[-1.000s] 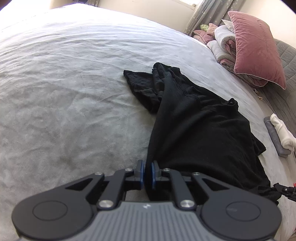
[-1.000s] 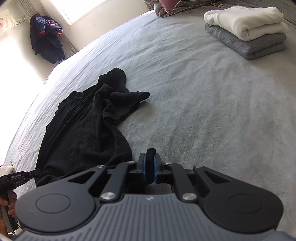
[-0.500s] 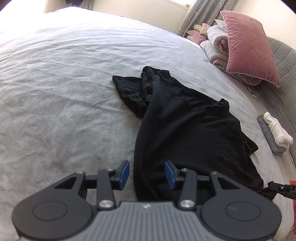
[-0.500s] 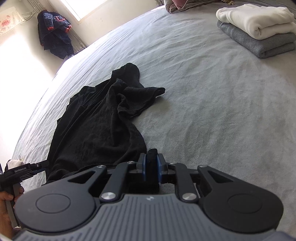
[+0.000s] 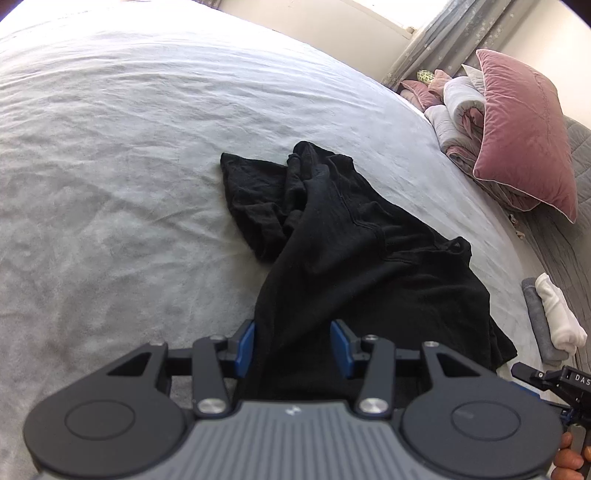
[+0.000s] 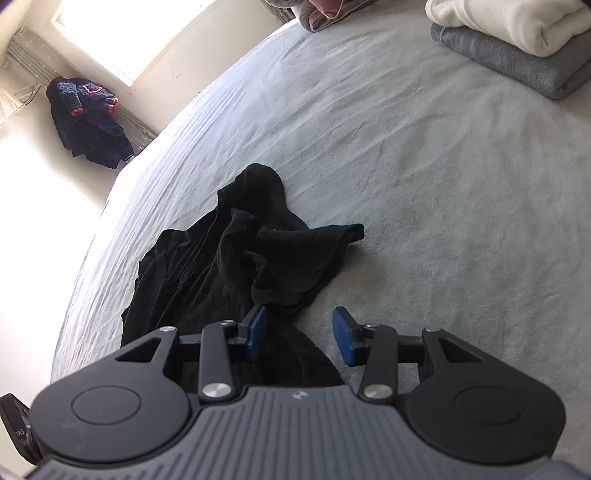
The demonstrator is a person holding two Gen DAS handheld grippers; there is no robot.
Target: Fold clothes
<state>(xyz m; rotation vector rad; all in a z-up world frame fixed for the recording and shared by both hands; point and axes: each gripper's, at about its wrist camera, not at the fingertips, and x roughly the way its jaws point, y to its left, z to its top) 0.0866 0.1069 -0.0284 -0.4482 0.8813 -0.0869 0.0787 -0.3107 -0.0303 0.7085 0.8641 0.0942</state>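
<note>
Centrally, a black garment (image 5: 354, 266) lies crumpled on the grey bedspread (image 5: 110, 184), its near hem toward both cameras and a bunched sleeve (image 6: 306, 243) at the far end. The left gripper (image 5: 293, 345) has its blue pads spread, the jaws having just been opening; the near hem lies between the pads, which do not press on it. The right gripper (image 6: 299, 334) is likewise spread after just opening, with the garment's near right corner below its left pad (image 6: 256, 330) and bare bedspread beneath the right one. Far right on the bed, a folded white garment (image 6: 517, 22) rests on a folded grey one (image 6: 517, 62). A pink cushion (image 5: 524, 129) leans on rolled bedding (image 5: 458, 107) at the far right end of the bed. A dark jacket (image 6: 88, 122) hangs by the window (image 6: 155, 33). No containers are visible.
</note>
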